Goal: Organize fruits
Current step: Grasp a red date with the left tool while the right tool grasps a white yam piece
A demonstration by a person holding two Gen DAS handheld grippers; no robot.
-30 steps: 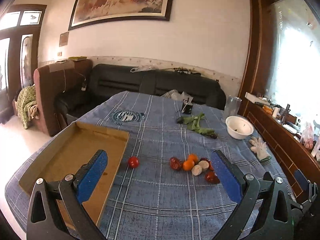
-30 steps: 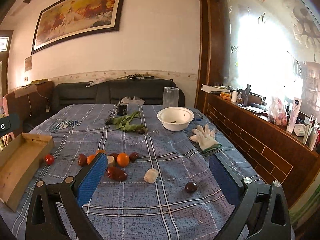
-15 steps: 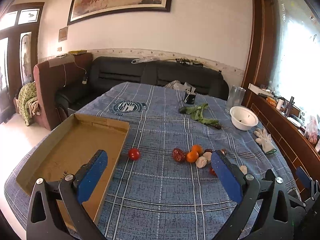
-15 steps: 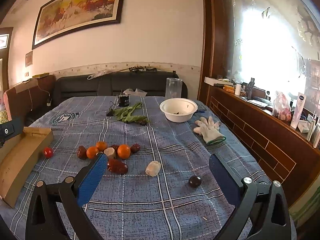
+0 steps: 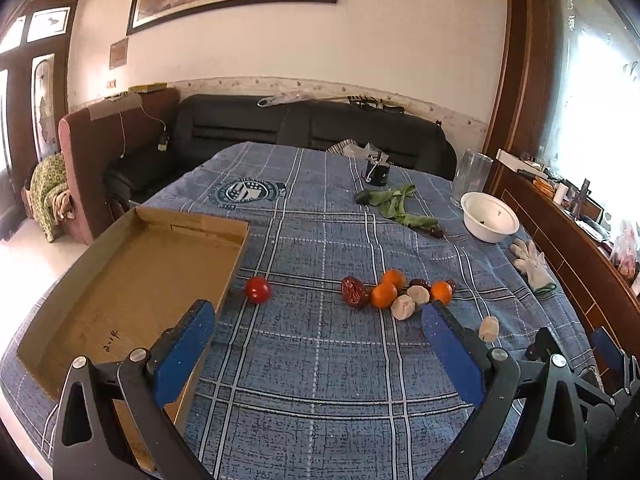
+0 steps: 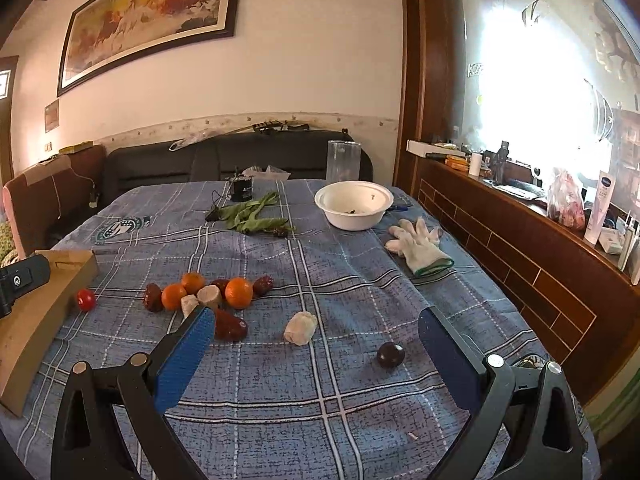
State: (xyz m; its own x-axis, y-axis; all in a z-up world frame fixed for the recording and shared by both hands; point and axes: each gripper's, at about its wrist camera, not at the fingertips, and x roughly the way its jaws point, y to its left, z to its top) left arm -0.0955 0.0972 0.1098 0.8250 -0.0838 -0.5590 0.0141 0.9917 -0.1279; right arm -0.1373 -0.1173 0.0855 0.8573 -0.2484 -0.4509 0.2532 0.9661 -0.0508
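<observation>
On the blue plaid tablecloth (image 5: 320, 360), the biggest thing is the shallow cardboard box (image 5: 132, 280), lying open at about nine o'clock from the fruit and holding nothing I can see; it looks light and would slide if nudged. The left gripper (image 5: 318, 332) hovers above the cloth with its blue fingers spread wide and nothing between them, and the right gripper (image 6: 316, 336) hangs the same way, parted and empty. Between them sits the cluster of fruit (image 6: 204, 292): three small oranges, dark wrinkled dates and pale peeled chunks, all touching or just beside one another. The oranges look firm enough to pinch across the middle; the dates seem soft and likely tacky, so a gentle squeeze suits them. A red tomato (image 5: 258, 289) rests just beside the box wall, smooth and prone to roll. A pale chunk (image 6: 300, 328) and a dark round plum (image 6: 390, 354) lie apart at four o'clock.
</observation>
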